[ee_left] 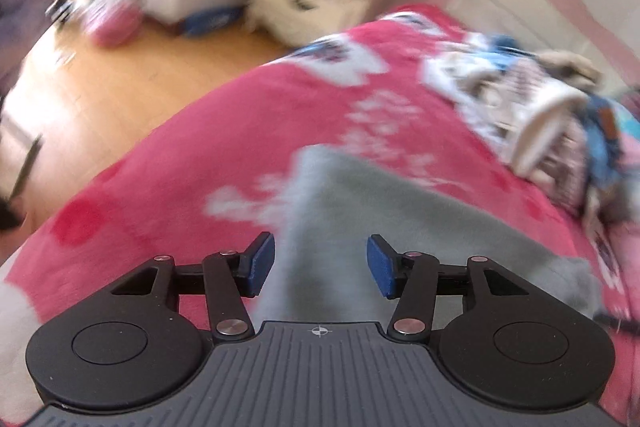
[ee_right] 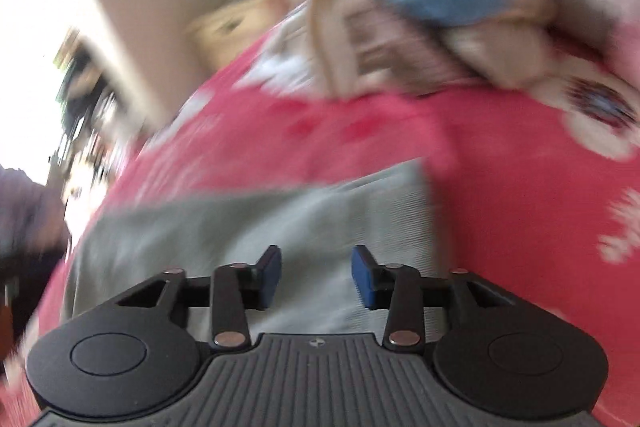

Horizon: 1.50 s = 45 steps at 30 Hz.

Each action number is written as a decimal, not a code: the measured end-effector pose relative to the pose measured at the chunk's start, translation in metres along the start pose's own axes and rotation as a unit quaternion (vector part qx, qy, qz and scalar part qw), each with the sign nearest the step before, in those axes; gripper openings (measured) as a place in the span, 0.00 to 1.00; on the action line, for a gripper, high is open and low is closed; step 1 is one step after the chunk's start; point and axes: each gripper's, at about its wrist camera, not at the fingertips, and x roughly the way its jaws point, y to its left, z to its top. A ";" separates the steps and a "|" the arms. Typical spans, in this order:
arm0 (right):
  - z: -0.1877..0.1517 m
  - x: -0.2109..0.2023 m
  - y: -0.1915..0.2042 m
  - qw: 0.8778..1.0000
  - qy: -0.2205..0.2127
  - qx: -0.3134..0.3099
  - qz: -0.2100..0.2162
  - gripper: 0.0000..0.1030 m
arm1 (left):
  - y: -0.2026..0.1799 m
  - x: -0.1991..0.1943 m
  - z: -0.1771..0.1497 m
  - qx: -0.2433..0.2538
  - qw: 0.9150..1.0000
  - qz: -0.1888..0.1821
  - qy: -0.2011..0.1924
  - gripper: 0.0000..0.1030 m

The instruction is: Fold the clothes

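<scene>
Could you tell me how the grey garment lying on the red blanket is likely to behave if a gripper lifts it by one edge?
The grey garment looks like soft cloth lying flat, so it would probably droop. It seems thin, hence likely light. On the fuzzy red blanket it may drag rather than slide.

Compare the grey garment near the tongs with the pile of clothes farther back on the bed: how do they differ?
The grey garment lies spread flat in a single piece; the pile of clothes is heaped and crumpled. The garment is plain grey; the pile mixes blue, beige and patterned fabrics. The garment lies just ahead of both open tongs; the pile sits farther back. Both rest on the red blanket.
</scene>
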 end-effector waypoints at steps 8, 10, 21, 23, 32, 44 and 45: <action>-0.003 0.030 -0.107 0.977 0.045 0.186 0.097 0.69 | -0.151 0.055 -0.050 0.098 0.982 -0.143 0.070 0.50; -0.006 0.043 -0.110 0.976 0.054 0.178 0.112 0.69 | -0.179 0.070 -0.065 0.138 0.974 -0.151 0.096 0.49; 0.025 0.112 -0.111 0.972 0.026 0.138 0.190 0.75 | -0.209 0.101 -0.109 0.177 0.967 -0.131 0.130 0.48; 0.026 0.113 -0.110 0.972 0.022 0.130 0.193 0.75 | -0.206 0.100 -0.109 0.169 0.968 -0.132 0.130 0.49; 0.000 0.097 -0.118 0.968 0.052 0.115 0.218 0.76 | -0.204 0.099 -0.109 0.154 0.972 -0.131 0.123 0.49; 0.012 0.110 -0.114 0.969 0.042 0.122 0.212 0.95 | -0.207 0.100 -0.109 0.154 0.972 -0.122 0.125 0.49; 0.013 0.113 -0.112 0.968 0.045 0.120 0.218 0.96 | -0.208 0.101 -0.109 0.154 0.972 -0.121 0.126 0.49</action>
